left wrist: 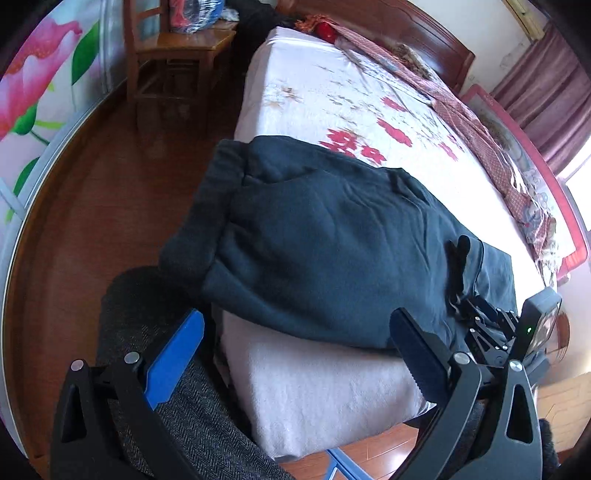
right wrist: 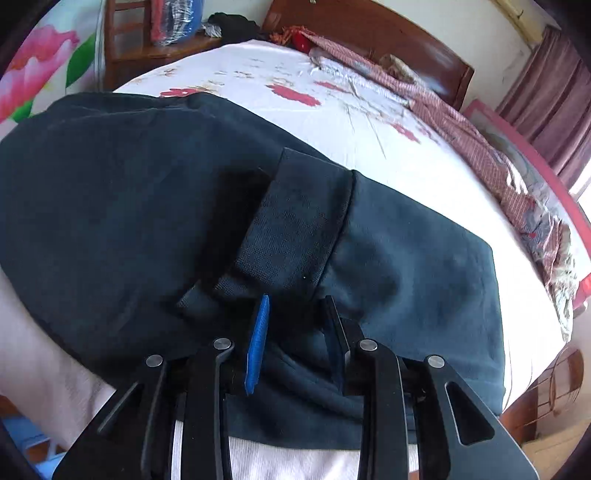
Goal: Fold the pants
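At the near corner of the bed [left wrist: 303,391], your dark pants [left wrist: 332,236] lie folded, left tongs [left wrist: 295,354] wide open and empty, right tongs [right wrist: 295,325] slightly parted astride the hem, which could snag and undo the fold.

We list: left gripper [left wrist: 295,363] and right gripper [right wrist: 295,338], black linkages, silver rivets, blue pads, one seemingly darker.

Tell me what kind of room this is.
A bedroom, most likely: a bed with a floral sheet, a wooden headboard and curtains. Dark pants lie on the bed.
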Demonstrator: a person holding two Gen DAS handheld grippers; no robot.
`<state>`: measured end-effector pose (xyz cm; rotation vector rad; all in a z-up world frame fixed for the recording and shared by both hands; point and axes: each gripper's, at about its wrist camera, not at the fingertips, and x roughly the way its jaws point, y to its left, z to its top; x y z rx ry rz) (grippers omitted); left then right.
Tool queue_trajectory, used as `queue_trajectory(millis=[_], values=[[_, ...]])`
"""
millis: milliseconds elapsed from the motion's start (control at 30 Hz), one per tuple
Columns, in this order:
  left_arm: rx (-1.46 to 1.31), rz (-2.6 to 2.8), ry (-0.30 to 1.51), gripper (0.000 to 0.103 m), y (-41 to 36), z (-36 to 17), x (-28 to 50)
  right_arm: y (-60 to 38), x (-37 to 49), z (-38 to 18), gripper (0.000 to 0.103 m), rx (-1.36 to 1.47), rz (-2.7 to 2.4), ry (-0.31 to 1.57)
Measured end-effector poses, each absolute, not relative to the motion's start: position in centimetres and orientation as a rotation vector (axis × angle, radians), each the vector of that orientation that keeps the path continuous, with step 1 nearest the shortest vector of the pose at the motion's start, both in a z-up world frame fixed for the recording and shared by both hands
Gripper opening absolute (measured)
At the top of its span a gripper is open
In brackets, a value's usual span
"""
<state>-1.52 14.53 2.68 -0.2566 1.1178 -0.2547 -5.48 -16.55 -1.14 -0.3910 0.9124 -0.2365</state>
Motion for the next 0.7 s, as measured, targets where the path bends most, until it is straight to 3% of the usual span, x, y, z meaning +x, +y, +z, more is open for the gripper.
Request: queue_trajectory(millis=[133, 267, 367, 633, 700], values=[[-0.457, -0.255, 1.173, 0.101, 17.1, 0.9, -1.4, -17.5, -5.4, 0.7, 0.029, -0.265, -0.24, 0.935], [-0.974, -0.346, 1.252, 0.101, 19.4, -4.0, -1.2, -17.5, -5.4, 1.7, 0.029, -0.207, -0.223, 0.951], [-1.178, -0.348, 1.221, 0.101, 20.6, -6.8, -0.5, -16.6, -5.0, 1.9, 0.029, -0.228, -0.206, 0.972], [-1.241, -0.271, 1.135, 0.1, 20.2, -9.5, 1.6, -13.8, -4.6, 2.4, 0.029, -0.289, -0.184, 0.977], [-1.27, -0.251, 1.121, 0.096, 20.4, -10.3, 2.0, -13.5, -4.5, 2.7, 0.029, -0.291, -0.181, 0.972]])
